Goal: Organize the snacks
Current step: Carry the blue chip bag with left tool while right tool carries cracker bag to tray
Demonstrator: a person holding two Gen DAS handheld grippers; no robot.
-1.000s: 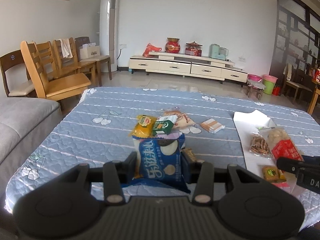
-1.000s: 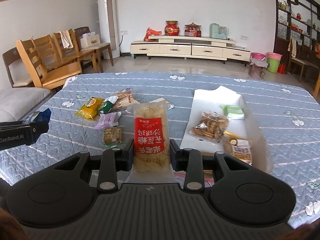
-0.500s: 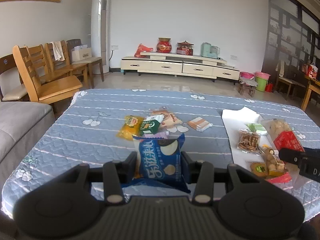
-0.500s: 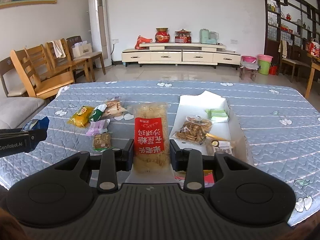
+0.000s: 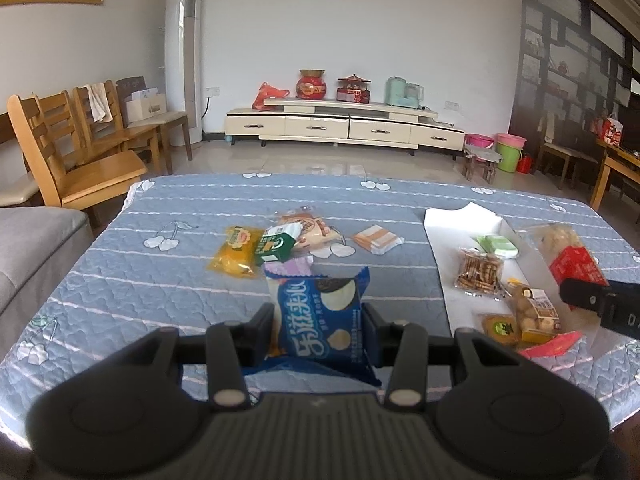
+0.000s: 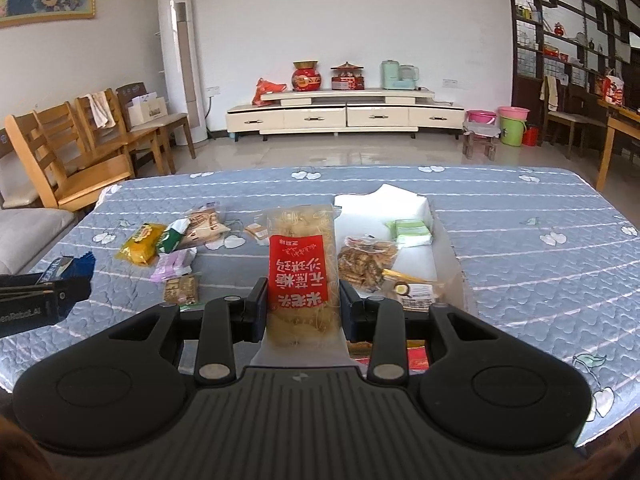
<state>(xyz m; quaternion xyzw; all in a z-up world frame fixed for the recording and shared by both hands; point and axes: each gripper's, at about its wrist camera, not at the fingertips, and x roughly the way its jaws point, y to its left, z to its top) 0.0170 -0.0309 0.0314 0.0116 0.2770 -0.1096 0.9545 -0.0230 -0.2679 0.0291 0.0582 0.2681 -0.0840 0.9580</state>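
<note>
My left gripper (image 5: pixel 319 322) is shut on a blue cookie packet (image 5: pixel 320 320), held above the near edge of the blue quilted table (image 5: pixel 160 280). My right gripper (image 6: pixel 303 306) is shut on a clear packet with a red label (image 6: pixel 301 276), held upright over the white tray (image 6: pixel 416 256). In the tray lie a biscuit bag (image 6: pixel 366 260), a green packet (image 6: pixel 412 230) and a nut packet (image 5: pixel 534 312). Loose on the cloth are a yellow packet (image 5: pixel 236 250), a green carton (image 5: pixel 276 246), a purple wrapper (image 5: pixel 288 268) and an orange-striped wafer (image 5: pixel 378 239).
Wooden chairs (image 5: pixel 76 160) stand along the table's left side and a grey sofa (image 5: pixel 32 248) sits at the near left. Beyond the table are a tiled floor, a cream TV cabinet (image 5: pixel 344 128) and a tall white air conditioner (image 5: pixel 182 64).
Both grippers have pulled back slightly from the table with their packets still held, so the snacks and tray look a little farther off. The grips have not changed.
</note>
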